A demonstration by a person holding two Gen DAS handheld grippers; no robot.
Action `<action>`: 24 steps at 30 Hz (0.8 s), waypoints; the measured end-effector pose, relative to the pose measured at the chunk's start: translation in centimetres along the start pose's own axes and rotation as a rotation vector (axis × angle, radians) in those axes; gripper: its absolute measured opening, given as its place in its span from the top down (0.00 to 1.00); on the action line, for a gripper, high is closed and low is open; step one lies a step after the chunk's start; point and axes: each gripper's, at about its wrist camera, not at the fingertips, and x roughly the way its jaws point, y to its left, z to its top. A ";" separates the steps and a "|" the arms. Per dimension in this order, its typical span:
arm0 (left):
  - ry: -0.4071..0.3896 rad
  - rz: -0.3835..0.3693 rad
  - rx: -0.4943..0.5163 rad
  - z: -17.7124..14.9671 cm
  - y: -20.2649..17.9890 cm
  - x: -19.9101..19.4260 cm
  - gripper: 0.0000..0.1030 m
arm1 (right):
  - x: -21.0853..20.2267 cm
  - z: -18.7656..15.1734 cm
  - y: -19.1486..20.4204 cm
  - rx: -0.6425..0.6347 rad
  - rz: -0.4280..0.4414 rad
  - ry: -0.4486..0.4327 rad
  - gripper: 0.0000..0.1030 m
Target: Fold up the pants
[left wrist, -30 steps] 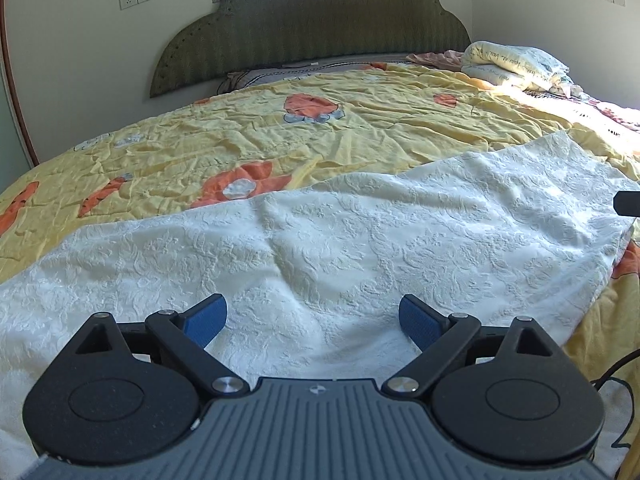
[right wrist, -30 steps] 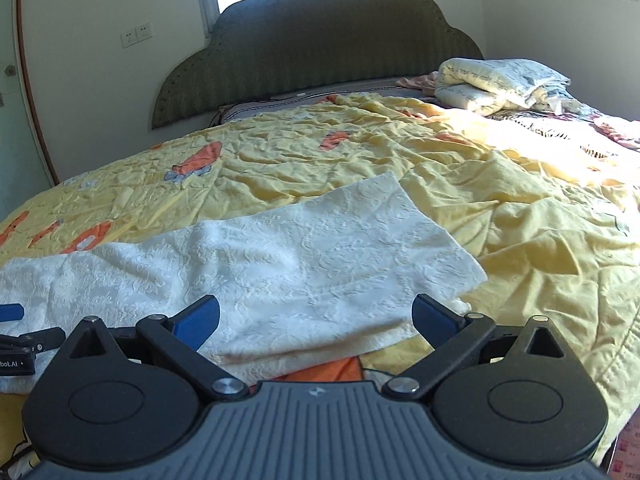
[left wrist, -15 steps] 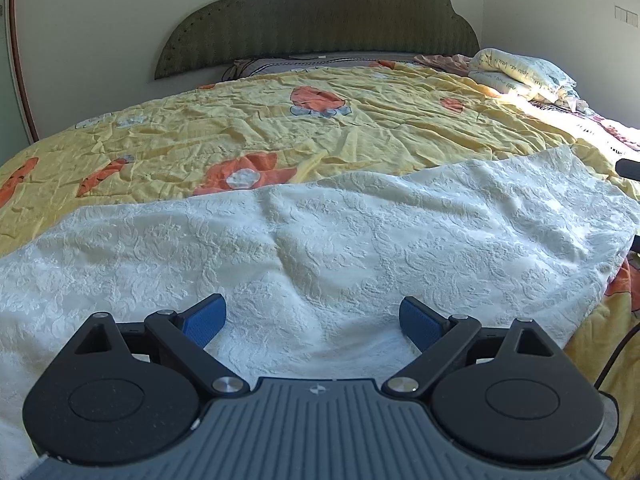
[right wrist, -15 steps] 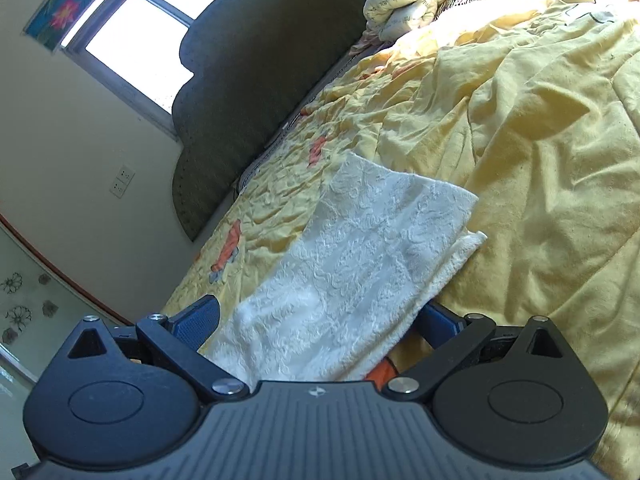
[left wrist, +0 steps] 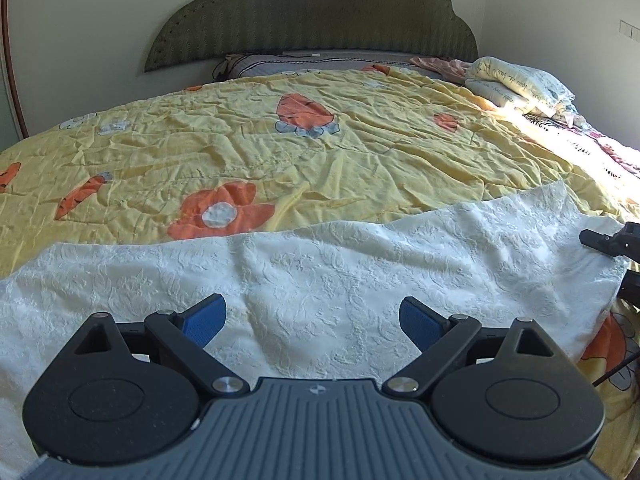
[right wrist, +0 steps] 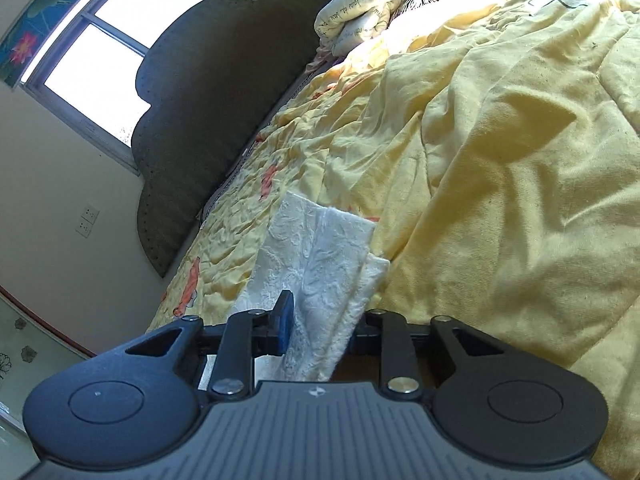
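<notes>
The white textured pants [left wrist: 360, 268] lie flat across the near side of the bed, running left to right. My left gripper [left wrist: 312, 320] is open, its blue pads wide apart, hovering over the pants' middle. My right gripper [right wrist: 320, 328] is rolled on its side and shut on the pants' end [right wrist: 320, 256], with the cloth bunched between its fingers. The right gripper also shows in the left wrist view [left wrist: 616, 240] at the pants' right end.
A yellow quilt [left wrist: 320, 148] with orange flower prints covers the bed. A dark green headboard [left wrist: 312, 12] stands at the back wall. Folded bedding [left wrist: 516, 84] is piled at the far right. A window [right wrist: 100, 44] is behind the headboard.
My right gripper rolled sideways, moved onto the pants' end and shut on it. My left gripper stayed open and shifted slightly over the pants.
</notes>
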 end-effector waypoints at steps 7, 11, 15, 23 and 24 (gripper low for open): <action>0.021 0.088 0.044 -0.4 -0.5 0.8 0.08 | -0.1 -0.4 0.6 -0.056 -0.019 -0.006 0.80; 0.025 0.106 0.057 -0.5 -0.6 1.0 0.07 | -0.3 -0.3 1.8 -0.131 -0.032 -0.021 0.80; 0.033 0.112 0.055 -0.6 -0.7 1.1 0.07 | -0.9 -0.2 3.0 -0.202 -0.029 -0.035 0.80; 0.022 0.098 0.051 -0.5 -0.4 0.8 0.08 | -1.3 -0.7 5.6 -0.337 -0.046 -0.060 0.80; 0.015 0.063 0.018 -0.2 -0.1 0.5 0.07 | -1.5 -1.0 6.5 -0.387 -0.053 -0.067 0.80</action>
